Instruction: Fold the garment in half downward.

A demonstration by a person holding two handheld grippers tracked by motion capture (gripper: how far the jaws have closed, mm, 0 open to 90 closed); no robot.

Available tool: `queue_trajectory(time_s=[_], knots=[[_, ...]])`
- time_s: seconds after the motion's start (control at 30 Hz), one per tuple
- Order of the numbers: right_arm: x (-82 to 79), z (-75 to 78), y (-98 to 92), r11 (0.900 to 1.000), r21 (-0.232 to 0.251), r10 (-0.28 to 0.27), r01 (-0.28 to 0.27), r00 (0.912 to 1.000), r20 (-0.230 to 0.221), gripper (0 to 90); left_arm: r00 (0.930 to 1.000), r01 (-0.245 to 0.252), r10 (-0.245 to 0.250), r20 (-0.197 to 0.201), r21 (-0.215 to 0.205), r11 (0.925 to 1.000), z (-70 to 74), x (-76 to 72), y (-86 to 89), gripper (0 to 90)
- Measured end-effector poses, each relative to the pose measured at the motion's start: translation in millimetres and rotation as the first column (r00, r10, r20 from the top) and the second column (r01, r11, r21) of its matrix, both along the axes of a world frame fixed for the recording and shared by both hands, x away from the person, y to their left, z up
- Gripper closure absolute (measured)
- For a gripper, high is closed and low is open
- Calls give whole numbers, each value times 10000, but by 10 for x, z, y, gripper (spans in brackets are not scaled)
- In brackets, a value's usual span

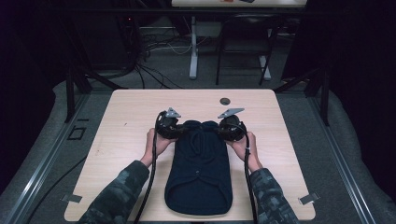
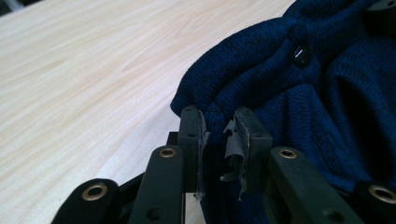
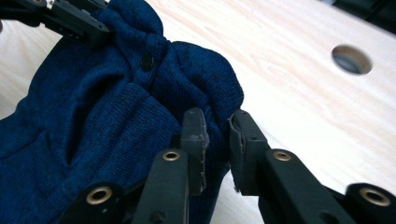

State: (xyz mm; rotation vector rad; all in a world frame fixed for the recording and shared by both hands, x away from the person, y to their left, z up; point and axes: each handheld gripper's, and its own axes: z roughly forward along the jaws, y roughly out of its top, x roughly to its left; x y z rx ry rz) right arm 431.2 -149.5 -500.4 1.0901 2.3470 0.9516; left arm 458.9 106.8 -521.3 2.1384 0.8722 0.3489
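A dark navy knitted sweater point(image 1: 198, 179) lies lengthwise on the light wooden table point(image 1: 126, 112), its hem towards the person. My left gripper point(image 1: 169, 127) is shut on the far left corner of the sweater, and the knit point(image 2: 303, 98) bunches between the jaws of the left gripper point(image 2: 219, 128). My right gripper point(image 1: 232, 128) is shut on the far right corner, where its jaws point(image 3: 217, 126) pinch a fold of the sweater point(image 3: 93, 107). The far end is lifted and gathered between the two grippers. A black button point(image 2: 302, 55) shows near the neckline.
A round cable hole point(image 1: 225, 101) sits in the table just beyond the grippers. Bare wood stretches to both sides of the sweater. Behind the table are black frame posts point(image 1: 70, 93), floor cables point(image 1: 154, 51) and another table's leg point(image 1: 193, 46).
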Motion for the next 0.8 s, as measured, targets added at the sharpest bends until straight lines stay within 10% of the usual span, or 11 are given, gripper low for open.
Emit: queue_trajectory(time_s=[0.47, 0.8], knots=[[-167, 266, -45, 9997, 40, 231, -237, 9946, 1010, 768, 9957, 549, -512, 773, -468, 9974, 273, -126, 46, 757], [-238, 365, -96, 9982, 359, 446, -476, 9958, 801, 721, 9887, 941, -886, 1211, -398, 9948, 396, -214, 58, 781]])
